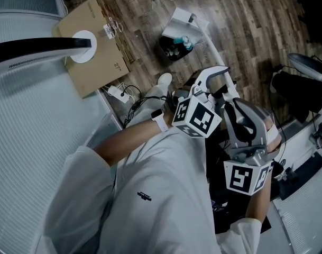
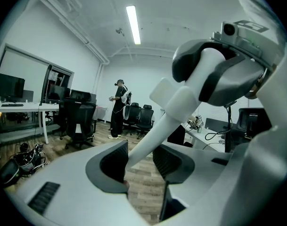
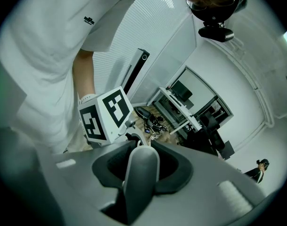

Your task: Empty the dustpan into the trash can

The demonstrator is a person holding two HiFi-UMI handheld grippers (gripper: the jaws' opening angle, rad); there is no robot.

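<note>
The dustpan's pan is hidden; only its handle shows. The white stem [image 2: 150,140] runs up and to the right from between the jaws of my left gripper [image 2: 139,163], which is shut on it. The grey grip [image 3: 142,173] stands between the jaws of my right gripper [image 3: 142,160], clamped there. In the head view both marker cubes, left [image 1: 198,116] and right [image 1: 248,177], are held close together before the person's body. The small dark trash can [image 1: 175,46], with things in it, stands on the wooden floor beyond the grippers.
A cardboard box [image 1: 94,49] with a white disc [image 1: 83,46] lies far left, and a power strip with cables [image 1: 121,93] lies near it. Black office chairs [image 2: 79,119], desks [image 2: 20,108] and a standing person [image 2: 118,108] are across the room. A white desk [image 1: 309,194] is at right.
</note>
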